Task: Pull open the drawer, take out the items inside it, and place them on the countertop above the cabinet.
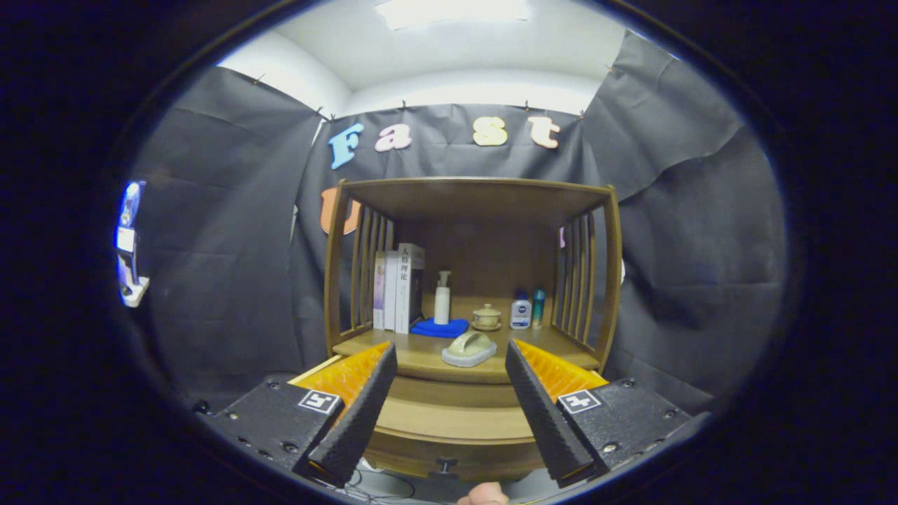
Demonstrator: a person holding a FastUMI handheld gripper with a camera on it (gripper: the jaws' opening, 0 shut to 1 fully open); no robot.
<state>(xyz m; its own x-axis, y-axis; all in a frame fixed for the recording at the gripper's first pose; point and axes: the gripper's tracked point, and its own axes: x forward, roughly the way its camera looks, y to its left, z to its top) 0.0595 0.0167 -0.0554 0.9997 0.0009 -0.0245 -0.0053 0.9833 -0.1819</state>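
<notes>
Gripper (449, 393): fingers spread wide, holding nothing, aimed at the cabinet front.
Drawer (452, 428): pulled out below the countertop, between the fingers; its knob (445, 464) faces the camera; interior cannot be seen from here.
Countertop (421, 354): a slipper-like item (469, 348) lies near its front edge; books (400, 287), pump bottle (442, 298) on blue cloth (440, 327), lidded cup (486, 316) and two small bottles (527, 309) stand behind.
Step (a judgement): retrieval appears under way.
Next move: lower the fingers into the drawer to check for remaining contents.
</notes>
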